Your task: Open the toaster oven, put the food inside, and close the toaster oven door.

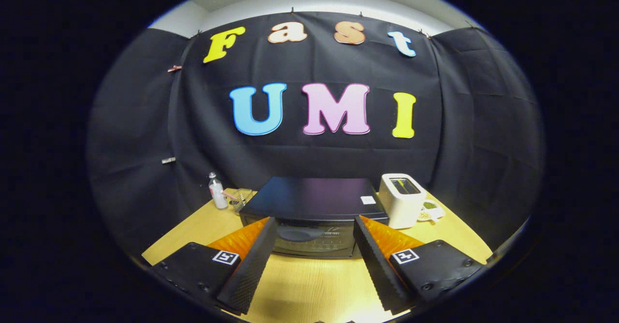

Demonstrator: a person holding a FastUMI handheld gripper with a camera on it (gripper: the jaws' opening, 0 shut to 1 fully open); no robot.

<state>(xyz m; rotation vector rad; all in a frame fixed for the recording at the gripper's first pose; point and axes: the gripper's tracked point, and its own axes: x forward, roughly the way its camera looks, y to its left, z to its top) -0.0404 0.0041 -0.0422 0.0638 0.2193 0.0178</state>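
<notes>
While the door reads as closed: the toaster oven (pixel 313 216) stands on the tabletop (pixel 309 284) just ahead of the gripper (pixel 314 231), its glass door (pixel 314 243) upright and its dark handle (pixel 302 234) across the top of the glass.
Gripper: fingers spread wide with nothing between them, tips level with the door's two sides, not touching it as far as I can tell.
Food: I cannot tell where it is; the glass is too dark to show the inside, and a small dish (pixel 429 210) with something greenish sits beyond the white toaster (pixel 401 199), to the right of the oven.
Stage: a shut door fits both a moment ahead of opening and one with the food already inside, so no move can be named.
Neighbours: a small bottle (pixel 217 191) and a clear glass (pixel 242 198) stand to the left of the oven.
Risk at the handle: a shallow or off-centre hold could slip off.
Risk to the oven: a hard pull could drag the whole oven forward.
Risk at the sides: a wide swing could knock over the bottle, glass or toaster.
</notes>
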